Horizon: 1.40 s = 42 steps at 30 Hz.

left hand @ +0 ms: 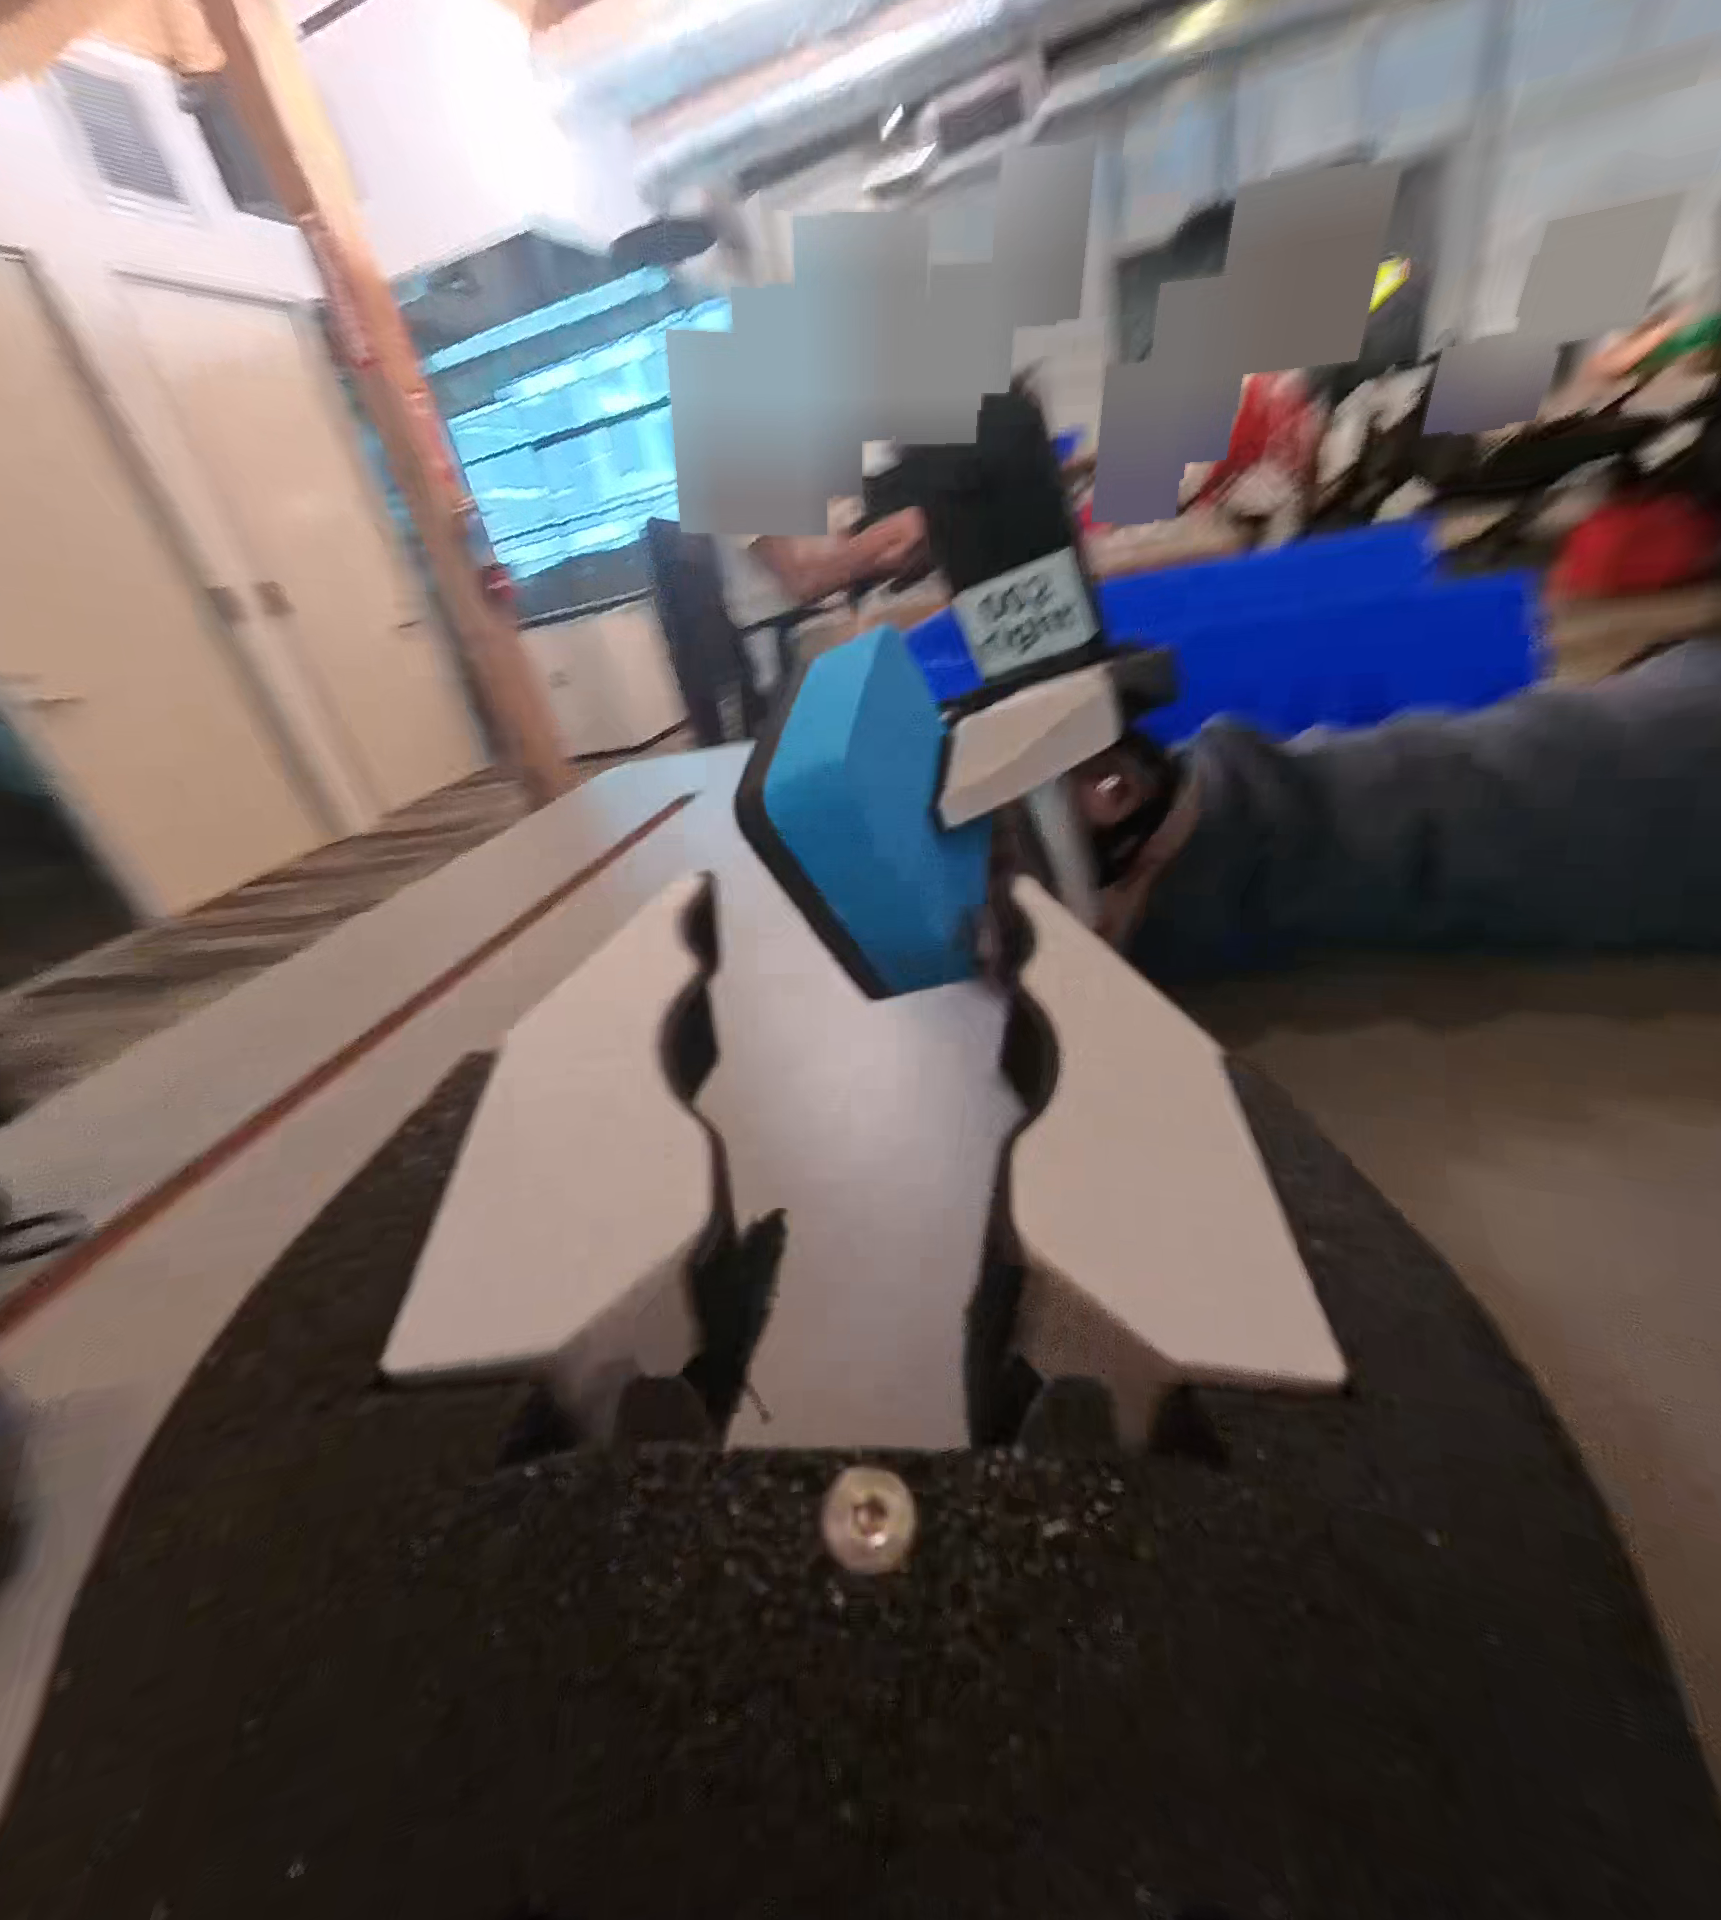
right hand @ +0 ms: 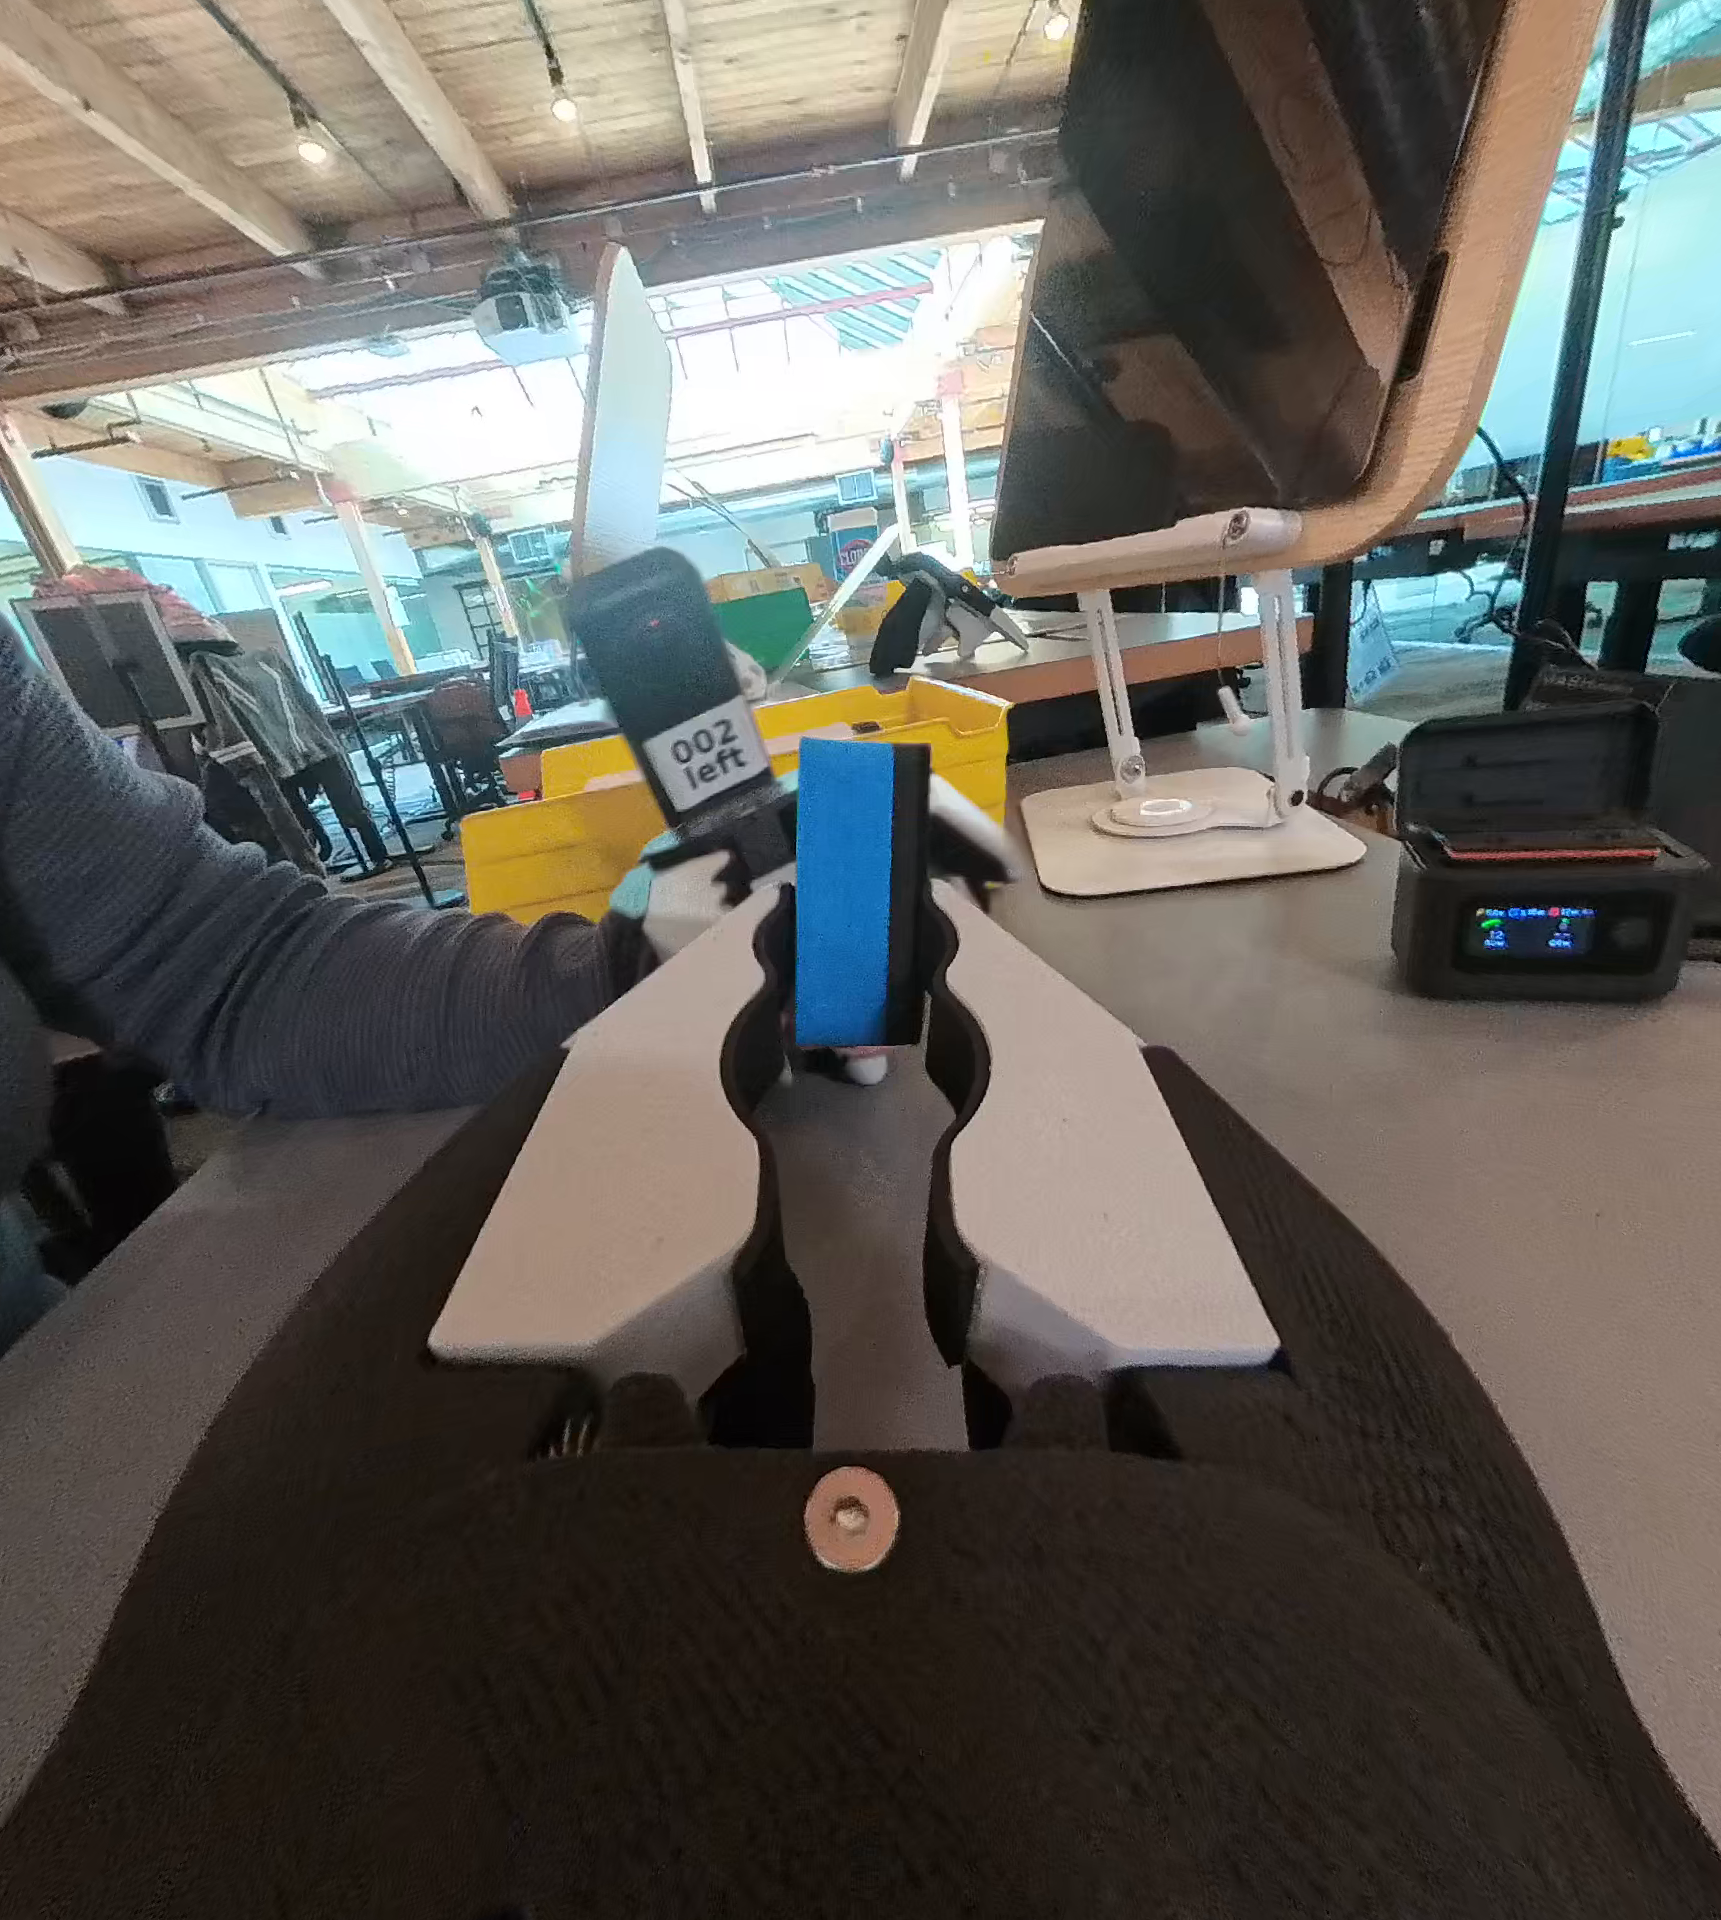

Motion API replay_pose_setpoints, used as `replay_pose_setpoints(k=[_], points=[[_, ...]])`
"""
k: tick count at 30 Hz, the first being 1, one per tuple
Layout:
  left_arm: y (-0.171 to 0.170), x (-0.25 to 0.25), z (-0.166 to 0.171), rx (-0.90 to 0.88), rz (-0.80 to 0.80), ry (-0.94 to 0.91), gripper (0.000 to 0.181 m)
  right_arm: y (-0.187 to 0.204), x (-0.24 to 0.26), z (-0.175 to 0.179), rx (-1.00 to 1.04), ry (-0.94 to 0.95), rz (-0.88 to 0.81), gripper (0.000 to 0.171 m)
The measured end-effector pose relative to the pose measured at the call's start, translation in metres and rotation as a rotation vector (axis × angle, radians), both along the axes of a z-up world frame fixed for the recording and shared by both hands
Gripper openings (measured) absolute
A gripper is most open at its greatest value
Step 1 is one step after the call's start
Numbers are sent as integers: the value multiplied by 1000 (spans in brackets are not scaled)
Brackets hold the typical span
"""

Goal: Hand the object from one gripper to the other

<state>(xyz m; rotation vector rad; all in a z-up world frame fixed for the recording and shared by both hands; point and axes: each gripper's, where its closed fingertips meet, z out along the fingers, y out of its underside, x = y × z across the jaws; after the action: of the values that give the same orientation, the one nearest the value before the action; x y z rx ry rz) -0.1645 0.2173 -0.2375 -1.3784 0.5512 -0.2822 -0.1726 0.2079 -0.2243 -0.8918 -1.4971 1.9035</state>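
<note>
We hold the object (right hand: 861,894), a flat block with a blue foam face and a thin black backing layer, in the right gripper (right hand: 856,935), whose fingers pinch it across its thin dimension, above the grey worktop (right hand: 1458,1143). In the left wrist view the same block (left hand: 861,821) hangs tilted just beyond the tips of the left gripper (left hand: 861,914), which stands spread with nothing between its fingers; the view is blurred, so we cannot tell whether the block touches the right-hand fingertip. We judge the block to be light and compressible on the blue side, somewhat stiffer along the black layer, and not fragile. The foam face should give good friction, so a moderate squeeze should suffice; excess force would only dent it. We recommend that the left gripper take hold across the two broad faces, on the free lower portion clear of the right gripper's fingers, so that neither pair obstructs the other at release.
</note>
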Motion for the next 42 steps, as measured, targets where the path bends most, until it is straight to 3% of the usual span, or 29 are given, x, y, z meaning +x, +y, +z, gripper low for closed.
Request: replay_pose_setpoints(k=[3,9,12,16,22,26,33,35,37,39,42], points=[[-11,-2,13,15,-109,-152,25,-2,2,-2,26,11,15,20],[-11,5,11,-34,-173,-182,26,-6,1,-4,43,20,20,21],[-7,-2,12,12,-93,-148,19,4,-6,-4,15,8,-50,29],[0,-25,16,180,223,131,19,20,-11,-4,-156,-95,-54,53],[9,-47,8,324,675,867,19,33,-19,-18,-397,-311,-13,56],[18,-31,-6,359,704,1210,19,30,-22,-21,-549,-400,55,55],[20,-22,-15,384,685,1403,19,35,-24,-22,-701,-447,91,27],[21,-21,-16,374,678,1385,19,35,-24,-23,-697,-448,85,25],[21,-18,-19,325,617,1218,23,36,-24,-23,-665,-434,62,24],[19,-14,-18,258,517,937,29,38,-23,-20,-609,-390,35,23],[15,-17,-2,165,399,468,53,43,-22,-16,-494,-302,-34,24]])
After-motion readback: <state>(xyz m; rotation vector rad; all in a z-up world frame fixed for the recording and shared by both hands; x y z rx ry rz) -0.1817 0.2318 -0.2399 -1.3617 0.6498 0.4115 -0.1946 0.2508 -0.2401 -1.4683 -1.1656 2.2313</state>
